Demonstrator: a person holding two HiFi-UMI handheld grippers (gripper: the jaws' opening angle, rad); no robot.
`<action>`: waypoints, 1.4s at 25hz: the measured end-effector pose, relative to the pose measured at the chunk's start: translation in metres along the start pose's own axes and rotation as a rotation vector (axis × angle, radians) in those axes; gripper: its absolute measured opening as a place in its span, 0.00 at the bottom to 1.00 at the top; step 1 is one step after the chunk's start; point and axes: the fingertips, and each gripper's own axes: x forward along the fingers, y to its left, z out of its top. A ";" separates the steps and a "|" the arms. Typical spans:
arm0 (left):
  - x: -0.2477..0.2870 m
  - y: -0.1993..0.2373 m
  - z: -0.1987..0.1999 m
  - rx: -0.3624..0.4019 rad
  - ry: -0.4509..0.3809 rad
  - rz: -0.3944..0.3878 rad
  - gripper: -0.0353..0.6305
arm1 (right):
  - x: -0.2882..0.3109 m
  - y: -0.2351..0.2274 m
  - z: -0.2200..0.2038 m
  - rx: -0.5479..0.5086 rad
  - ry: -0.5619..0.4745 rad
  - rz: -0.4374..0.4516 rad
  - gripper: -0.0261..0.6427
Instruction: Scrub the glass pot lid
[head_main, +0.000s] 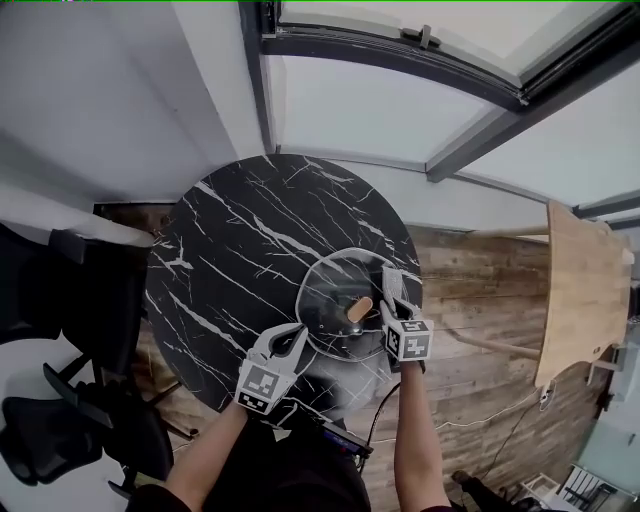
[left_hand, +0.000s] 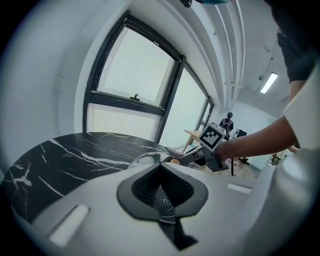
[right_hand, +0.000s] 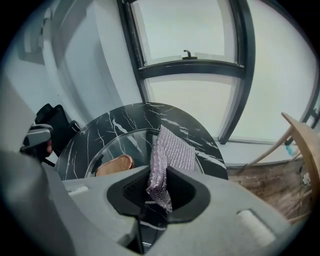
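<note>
The glass pot lid lies on the round black marble table, its wooden knob near the middle. My right gripper hangs over the lid's right side, shut on a silvery-purple mesh scrubbing cloth. In the right gripper view the cloth stands up from the jaws above the lid and knob. My left gripper is at the lid's near-left rim with its jaws together. No rim shows between them. The lid's rim curves just beyond.
Black office chairs stand left of the table, close to its edge. A light wooden table is at the right over plank flooring. A window wall runs behind the marble table. A cable trails on the floor.
</note>
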 end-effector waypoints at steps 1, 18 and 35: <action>-0.001 0.000 0.002 -0.001 -0.004 -0.001 0.06 | 0.004 0.000 0.004 -0.015 0.009 0.007 0.16; -0.010 0.019 0.013 -0.008 -0.023 0.005 0.06 | 0.044 0.031 0.054 -0.245 0.116 0.092 0.16; -0.040 0.040 0.022 -0.015 -0.061 0.023 0.06 | 0.056 0.110 0.052 -0.454 0.162 0.176 0.16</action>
